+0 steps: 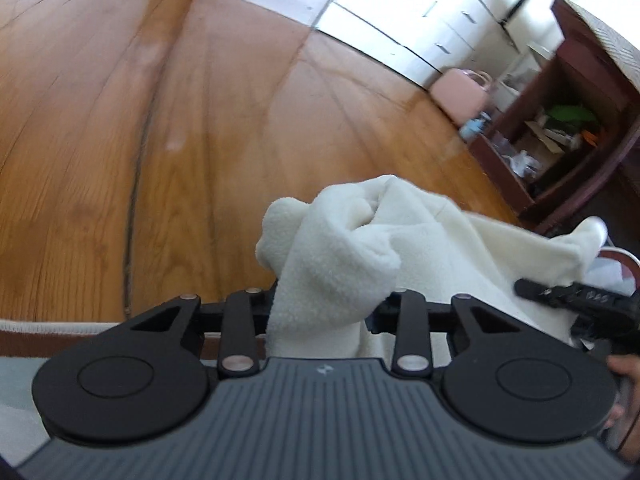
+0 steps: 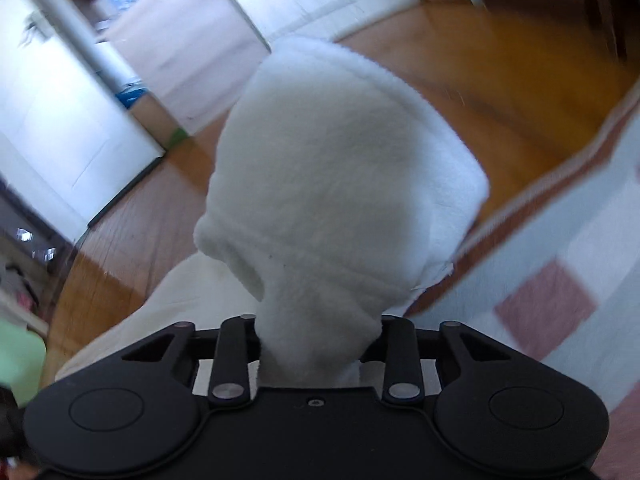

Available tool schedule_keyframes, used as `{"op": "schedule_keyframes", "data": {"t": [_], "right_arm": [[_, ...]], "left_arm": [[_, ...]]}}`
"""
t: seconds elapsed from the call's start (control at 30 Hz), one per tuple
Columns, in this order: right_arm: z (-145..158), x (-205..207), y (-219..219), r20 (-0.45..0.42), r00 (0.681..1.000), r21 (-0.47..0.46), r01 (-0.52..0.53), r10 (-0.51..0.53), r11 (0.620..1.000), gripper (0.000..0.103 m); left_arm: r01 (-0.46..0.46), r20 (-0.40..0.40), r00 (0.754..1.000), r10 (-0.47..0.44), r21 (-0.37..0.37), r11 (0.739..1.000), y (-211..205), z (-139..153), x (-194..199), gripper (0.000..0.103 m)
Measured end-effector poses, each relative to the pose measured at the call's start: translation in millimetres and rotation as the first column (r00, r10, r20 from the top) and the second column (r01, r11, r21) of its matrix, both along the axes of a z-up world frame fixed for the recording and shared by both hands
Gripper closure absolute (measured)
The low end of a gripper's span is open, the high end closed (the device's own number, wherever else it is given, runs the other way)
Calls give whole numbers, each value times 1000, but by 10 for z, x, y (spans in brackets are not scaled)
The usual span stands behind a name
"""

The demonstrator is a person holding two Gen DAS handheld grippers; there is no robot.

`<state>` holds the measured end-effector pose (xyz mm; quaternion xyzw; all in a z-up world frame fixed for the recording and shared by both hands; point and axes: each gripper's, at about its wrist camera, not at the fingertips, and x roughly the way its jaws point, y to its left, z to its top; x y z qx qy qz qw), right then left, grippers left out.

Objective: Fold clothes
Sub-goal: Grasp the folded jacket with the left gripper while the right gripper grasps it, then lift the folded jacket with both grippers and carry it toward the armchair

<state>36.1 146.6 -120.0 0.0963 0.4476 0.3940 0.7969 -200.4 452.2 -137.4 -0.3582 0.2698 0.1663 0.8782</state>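
Observation:
A white fleece garment is held up in the air between both grippers. My left gripper is shut on one bunched part of it; the cloth hides the fingertips. My right gripper is shut on another part of the same garment, which bulges up over its fingers and hides them. The right gripper also shows at the right edge of the left wrist view, with fleece stretched from it to the left gripper.
A wooden floor lies below. A dark wooden cabinet with clutter stands at the right, a pink case beside white drawers. A quilted patchwork cover lies at the right in the right wrist view.

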Motion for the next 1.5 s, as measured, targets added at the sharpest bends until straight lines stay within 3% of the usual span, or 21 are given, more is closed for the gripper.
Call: {"op": "schedule_keyframes", "data": {"t": [0.07,0.13,0.2,0.27,0.37,0.4,0.47,0.53,0.73,0.87,1.0,1.13,1.17,1.27,1.33,1.4,1.43,1.5], "right_arm": [[326,-117,-124,40,999,-8,-7,8,1000,67],[630,-231,-288,142,989,-43,-24,30,999,67],[741,-237,-458,200,979,-113,-18,41,993,64],[630,-116,-587,174,985,-169,21,8,985,62],[124,99,-711,81,988,-246,146,-129,958,56],[-30,151,-765,37,981,-291,194,-192,937,55],[-184,212,-906,-20,963,-348,246,-269,905,47],[-126,233,-1076,-44,963,-309,239,-264,921,52],[71,271,-1312,-53,982,-277,161,-183,947,42],[75,291,-1370,-108,985,-209,110,-135,972,36],[-145,210,-1427,-213,966,-116,125,-147,985,36],[-500,246,-1443,-325,933,-62,141,-154,988,32],[-573,296,-1460,-358,918,-33,173,-173,984,28],[-720,390,-1516,-464,856,44,281,-230,959,26],[-766,421,-1483,-482,848,56,284,-223,957,23],[-801,441,-1450,-491,844,66,283,-216,957,23],[-790,417,-1435,-476,854,65,271,-209,960,23],[-760,341,-1419,-448,875,76,243,-185,967,22]], "left_arm": [[38,47,998,-35,-67,997,-10,130,14,70],[96,95,992,-84,-120,988,-34,256,57,70],[134,61,990,-127,-143,981,-97,308,232,70],[146,22,989,-144,-174,974,-184,191,499,68],[115,-166,973,-158,-247,962,-347,-226,894,67],[107,-184,971,-151,-231,967,-416,-287,909,67],[142,-174,971,-164,-128,981,-534,-215,869,66],[174,-178,966,-186,-82,981,-548,-105,799,66],[188,-140,968,-207,-139,972,-401,-214,556,66],[190,-118,970,-212,-174,966,-412,-345,704,62],[164,-119,974,-192,-211,964,-394,-389,615,62],[147,-123,976,-181,-246,958,-382,-470,617,51],[143,-122,977,-177,-249,958,-387,-481,619,51],[130,-117,979,-165,-259,957,-402,-514,627,51],[122,-114,981,-157,-265,956,-412,-536,631,50],[114,-111,983,-149,-272,956,-422,-557,636,43],[110,-114,983,-145,-266,958,-435,-562,642,36],[128,-136,978,-158,-206,970,-516,-524,692,37]]}}
